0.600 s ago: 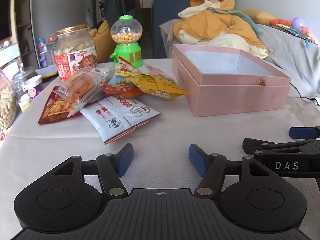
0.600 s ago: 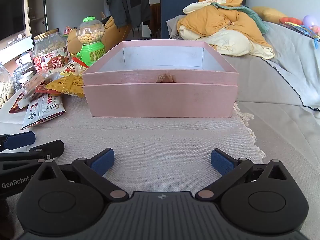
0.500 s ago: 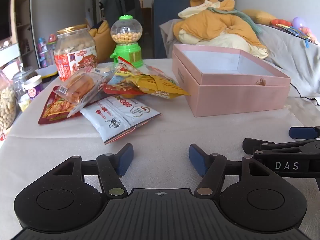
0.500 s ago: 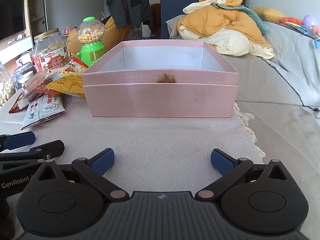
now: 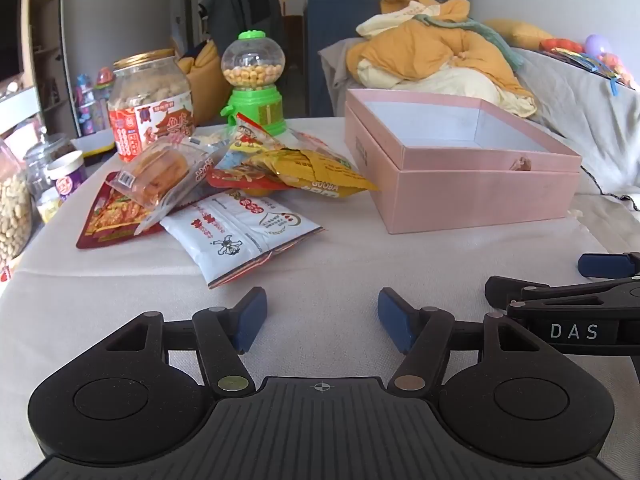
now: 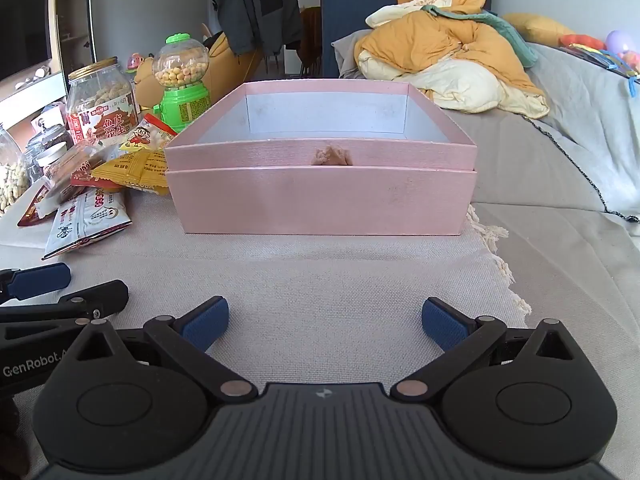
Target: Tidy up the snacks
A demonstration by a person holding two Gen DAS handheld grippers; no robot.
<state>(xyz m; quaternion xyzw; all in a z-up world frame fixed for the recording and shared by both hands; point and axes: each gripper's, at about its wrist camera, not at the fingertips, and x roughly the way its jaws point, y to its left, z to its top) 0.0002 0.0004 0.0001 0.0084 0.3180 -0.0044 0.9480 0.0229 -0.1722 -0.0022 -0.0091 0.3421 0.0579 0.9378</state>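
- Left gripper (image 5: 322,314): fingers spread apart, nothing between them, low over the cloth-covered table (image 5: 340,264), pointed at the gap between the snack pile and the box.
- Right gripper (image 6: 324,322): fingers spread wide, holding nothing, low over the cloth, facing the box's front wall square on.
- The two grippers sit side by side, near each other but apart; each shows at the edge of the other's view.
- Pink box (image 6: 320,200): open top, white inside, nothing seen in it; a small tassel (image 6: 331,157) hangs at its front rim.
- Snack pile lies just left of the box, on the table: white packet (image 5: 240,232) nearest the left gripper, dark red packet (image 5: 108,220) to its left, clear-wrapped pastry (image 5: 160,174) leaning on top, yellow packet (image 5: 316,174) almost touching the box.
- Behind the pile: peanut jar (image 5: 150,104) with gold lid, and green gumball dispenser (image 5: 254,84), both upright.
- Far left edge: more jars, partly cut off.
- Behind the box: heap of orange and cream bedding (image 6: 444,40).
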